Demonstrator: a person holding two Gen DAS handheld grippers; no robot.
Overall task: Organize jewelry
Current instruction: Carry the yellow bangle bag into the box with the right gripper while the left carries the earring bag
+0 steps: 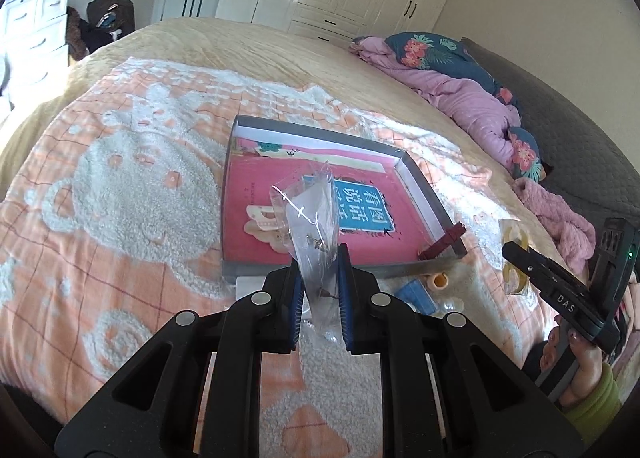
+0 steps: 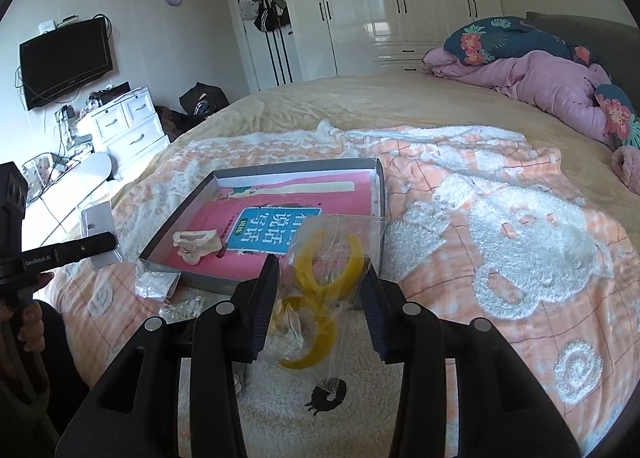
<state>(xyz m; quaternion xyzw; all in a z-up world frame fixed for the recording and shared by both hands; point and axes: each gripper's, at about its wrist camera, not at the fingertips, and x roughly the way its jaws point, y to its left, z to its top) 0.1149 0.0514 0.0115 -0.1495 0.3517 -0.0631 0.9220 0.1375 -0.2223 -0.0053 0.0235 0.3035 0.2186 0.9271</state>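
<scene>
My left gripper [image 1: 320, 282] is shut on a clear plastic bag of small earrings [image 1: 312, 226], held upright above the near edge of the grey tray [image 1: 420, 194]. The tray holds a pink book and a cream hair clip [image 1: 262, 224]. My right gripper [image 2: 320, 282] holds a clear bag with yellow bangles [image 2: 320, 278] between its fingers, just in front of the tray [image 2: 180, 218]; the jaws stand fairly wide around the bag. The cream clip [image 2: 196, 244] lies in the tray's near left corner.
A dark red clip [image 1: 442, 244] leans on the tray's right corner. A blue item [image 1: 416, 294] and an orange-capped item [image 1: 438, 280] lie beside it. Small clear bags [image 2: 158, 286] lie left of the tray. Pink quilt [image 2: 552, 86] at the bed's head.
</scene>
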